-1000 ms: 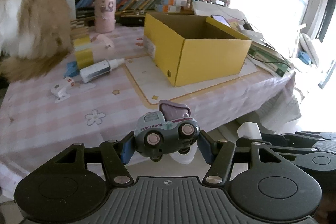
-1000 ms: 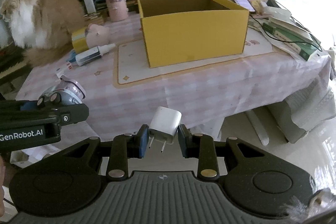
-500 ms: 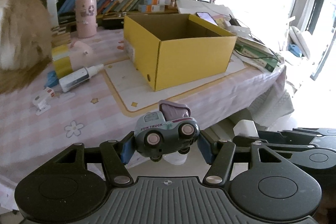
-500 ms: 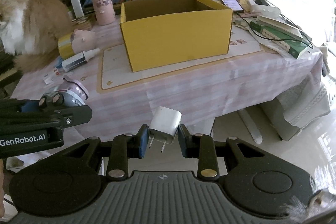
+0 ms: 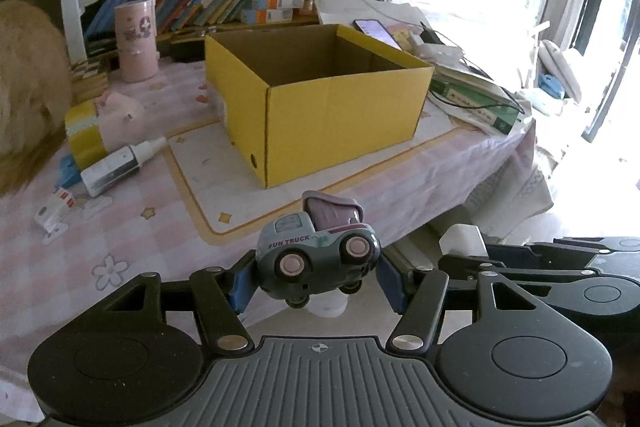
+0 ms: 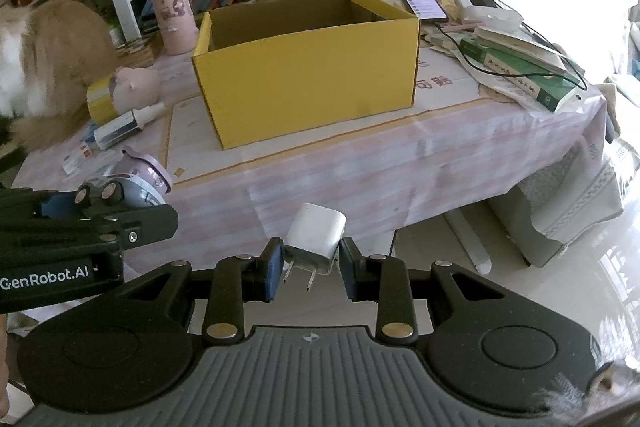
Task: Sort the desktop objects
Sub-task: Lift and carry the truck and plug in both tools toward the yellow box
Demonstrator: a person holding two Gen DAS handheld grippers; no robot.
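**Both grippers loaded in front of the yellow box**

Table [image 5: 132, 227] first, draped in a pink checked cloth and filling the view, with a cream mat laid across its middle. On that mat stands the yellow cardboard box [image 5: 340, 123], top open, nothing visible inside from this angle. Left of it a fluffy tan and white cat [image 6: 44, 67] sits on the cloth, blurred at the edge. Right of the box lies a heap of papers topped by a green book [image 6: 520, 75], a phone [image 6: 420, 1] behind them with its screen lit. A pink cylinder cup [image 5: 135, 39] stands upright at the back by the bookshelf. Near the cat sit a pink pig figure [image 6: 138, 91], a roll of yellow tape [image 5: 82, 139] and a white bottle [image 5: 120, 165] lying on its side.

Now the action, out off the table's near edge. Left gripper [image 5: 316, 273] is clamped on the toy truck [image 5: 316, 255], grey-green with pink wheels, tipped onto its side between the blue pads. Right gripper [image 6: 312, 261] pinches the white charger plug [image 6: 316, 237], prongs pointing down toward the camera. Side by side they hang, well short of the box.
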